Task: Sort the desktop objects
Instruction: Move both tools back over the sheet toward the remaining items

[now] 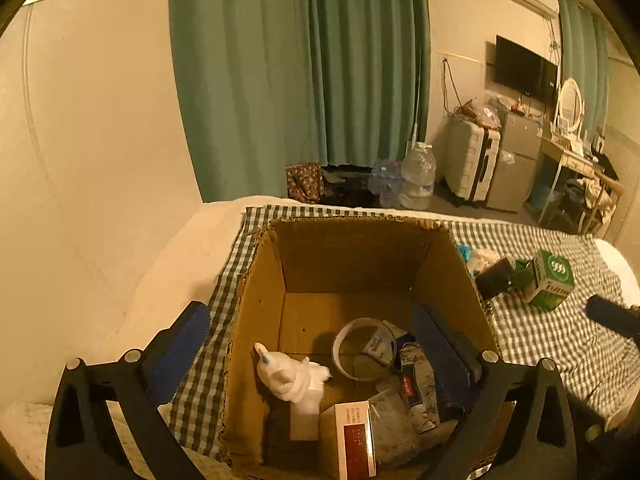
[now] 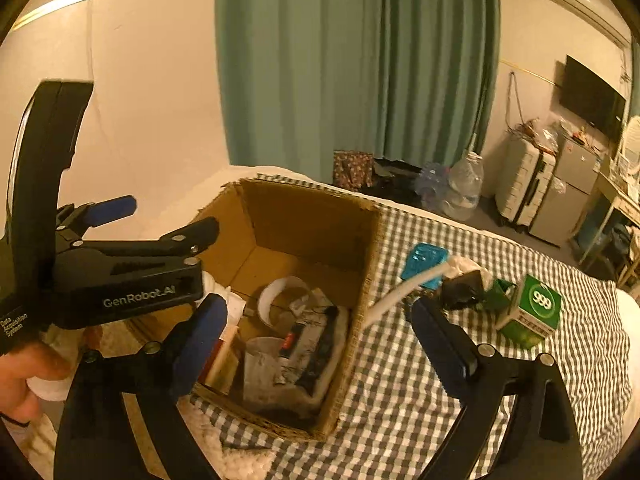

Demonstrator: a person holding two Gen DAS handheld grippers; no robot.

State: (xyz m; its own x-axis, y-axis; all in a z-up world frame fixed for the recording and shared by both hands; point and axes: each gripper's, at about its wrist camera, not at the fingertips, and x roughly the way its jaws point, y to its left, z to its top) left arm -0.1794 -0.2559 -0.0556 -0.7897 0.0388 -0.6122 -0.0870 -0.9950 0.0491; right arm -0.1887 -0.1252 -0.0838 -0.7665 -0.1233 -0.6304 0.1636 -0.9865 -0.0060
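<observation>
An open cardboard box [image 1: 260, 320] [image 2: 364, 264] stands on a green checked cloth [image 1: 560, 340] [image 2: 400, 380]. Inside lie a white plush toy [image 1: 288, 376], a tape ring [image 1: 360, 348], a red-and-white small box [image 1: 356, 440] and grey packets [image 2: 280, 360]. My left gripper [image 1: 316, 344] [image 2: 168, 224] is open and empty above the box. My right gripper [image 2: 320, 324] is open and empty over the box's right wall. On the cloth to the right lie a green 999 box [image 1: 550, 280] [image 2: 532, 312], a black object [image 1: 494, 278] [image 2: 460, 290], a blue packet [image 2: 424, 260] and a white strip [image 2: 400, 292].
A white blanket [image 1: 168, 280] lies left of the cloth. Beyond the bed are green curtains [image 1: 300, 72], water bottles [image 1: 416, 176], a suitcase [image 1: 472, 160], a small fridge [image 1: 516, 164] and a desk [image 1: 572, 160]. A hand [image 2: 24, 376] holds the left gripper's handle.
</observation>
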